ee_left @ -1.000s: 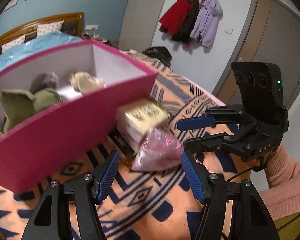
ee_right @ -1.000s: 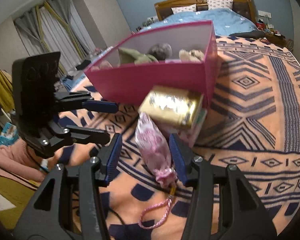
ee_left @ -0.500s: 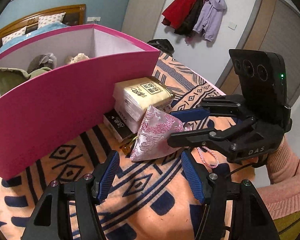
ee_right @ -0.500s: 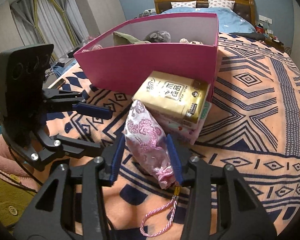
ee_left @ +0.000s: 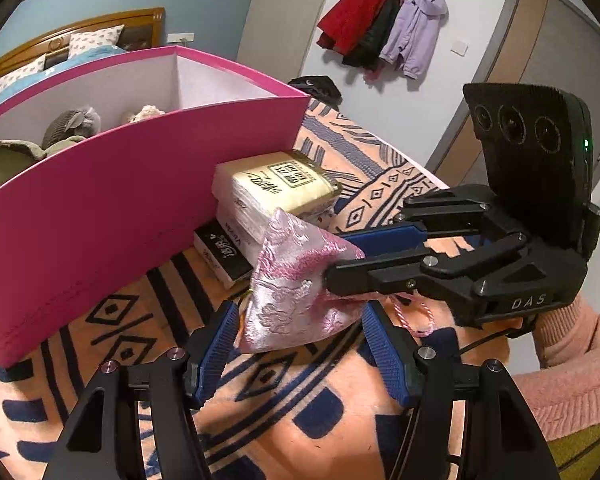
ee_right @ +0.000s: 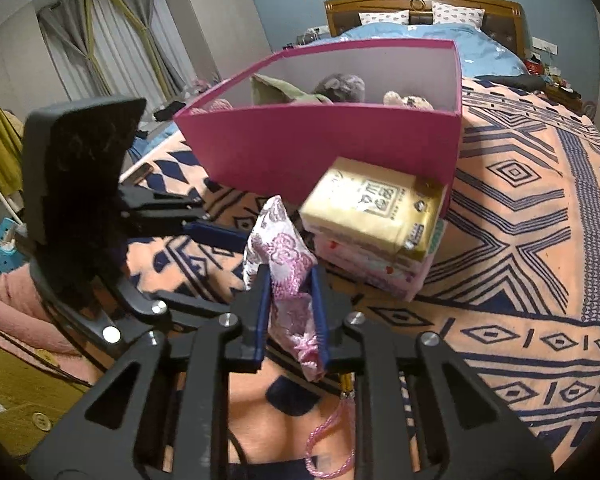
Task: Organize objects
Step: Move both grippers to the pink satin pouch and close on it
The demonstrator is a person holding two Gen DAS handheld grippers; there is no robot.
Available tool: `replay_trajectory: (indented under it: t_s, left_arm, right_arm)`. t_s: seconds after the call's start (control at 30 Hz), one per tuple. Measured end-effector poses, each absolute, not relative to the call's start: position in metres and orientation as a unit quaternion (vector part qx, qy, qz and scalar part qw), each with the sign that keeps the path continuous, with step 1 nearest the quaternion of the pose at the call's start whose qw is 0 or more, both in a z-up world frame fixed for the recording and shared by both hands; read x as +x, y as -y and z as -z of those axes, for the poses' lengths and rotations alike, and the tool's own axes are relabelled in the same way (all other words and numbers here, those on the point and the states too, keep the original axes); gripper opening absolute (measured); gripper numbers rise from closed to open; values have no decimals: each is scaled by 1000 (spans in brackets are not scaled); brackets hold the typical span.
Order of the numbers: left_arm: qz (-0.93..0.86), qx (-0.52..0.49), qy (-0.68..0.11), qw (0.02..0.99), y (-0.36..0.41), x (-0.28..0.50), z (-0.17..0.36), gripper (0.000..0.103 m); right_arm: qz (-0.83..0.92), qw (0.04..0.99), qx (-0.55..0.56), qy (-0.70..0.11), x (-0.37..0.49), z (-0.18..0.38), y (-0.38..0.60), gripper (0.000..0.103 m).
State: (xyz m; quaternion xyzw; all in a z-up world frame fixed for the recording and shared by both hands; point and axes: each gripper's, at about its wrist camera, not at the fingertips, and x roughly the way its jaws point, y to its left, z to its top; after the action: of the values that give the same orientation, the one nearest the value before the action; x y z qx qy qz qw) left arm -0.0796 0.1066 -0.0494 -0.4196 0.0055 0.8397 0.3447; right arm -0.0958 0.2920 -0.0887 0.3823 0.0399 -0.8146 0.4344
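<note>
Pouch [ee_right: 283, 276] squeezed tight between right fingers [ee_right: 262, 300], long way pointing up toward pink box [ee_right: 328, 148] (just past the tissue packs [ee_right: 374, 210]). Left fingers [ee_left: 220, 348] wide apart below, gripping nothing.

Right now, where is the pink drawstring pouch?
The pink pouch is pinched in the right tool, just in front of the stacked tissue packs beside the pink box.
</note>
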Motion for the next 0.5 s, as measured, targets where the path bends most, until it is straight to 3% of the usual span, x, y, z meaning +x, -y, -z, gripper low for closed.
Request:
replay_trajectory:
  t_s: [0.5]
  left_arm:
    - [-855, -382, 20, 350, -95, -76, 9, 55]
  right_arm:
    - [821, 464, 330, -41, -92, 41, -283, 20]
